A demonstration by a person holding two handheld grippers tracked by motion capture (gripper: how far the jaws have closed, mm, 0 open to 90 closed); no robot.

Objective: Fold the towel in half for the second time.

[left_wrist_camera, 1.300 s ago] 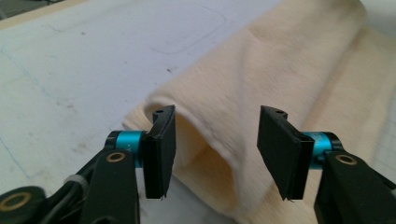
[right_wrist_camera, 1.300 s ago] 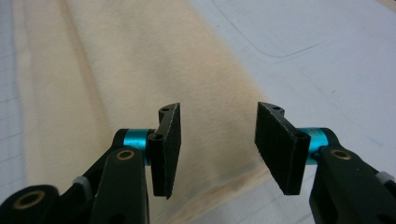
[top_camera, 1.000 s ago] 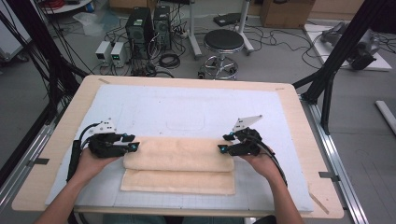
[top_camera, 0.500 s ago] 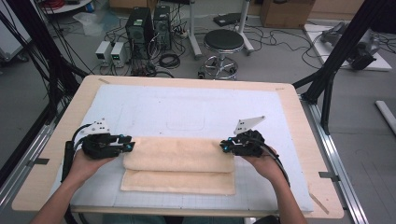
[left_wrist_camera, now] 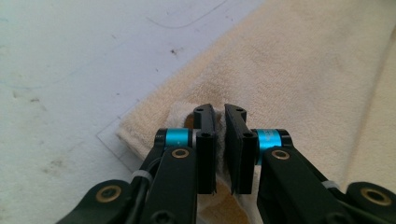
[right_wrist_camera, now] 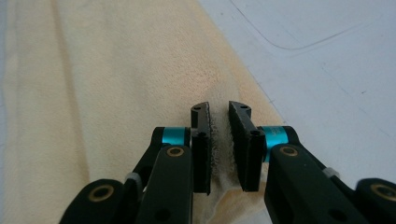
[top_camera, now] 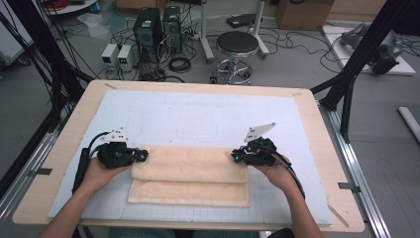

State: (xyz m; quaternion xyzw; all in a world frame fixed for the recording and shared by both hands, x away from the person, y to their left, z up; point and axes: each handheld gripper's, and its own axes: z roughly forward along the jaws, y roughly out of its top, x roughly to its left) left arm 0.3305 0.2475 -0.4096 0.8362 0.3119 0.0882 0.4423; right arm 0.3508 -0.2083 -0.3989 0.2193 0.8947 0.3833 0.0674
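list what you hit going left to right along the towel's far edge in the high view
left hand → left gripper, shut on the towel's left end → folded towel → right gripper, shut on its right end → right hand

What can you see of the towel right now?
The towel is cream terry cloth, folded into a long band with a lower layer showing along its near edge. It lies flat on the white mat. The left gripper has just closed on its left end; the right gripper pinches its right end.

Beyond the grippers, past the table's (top_camera: 64, 148) far edge: a black round stool (top_camera: 237, 43), computer towers (top_camera: 157, 27), tangled floor cables (top_camera: 179, 63).
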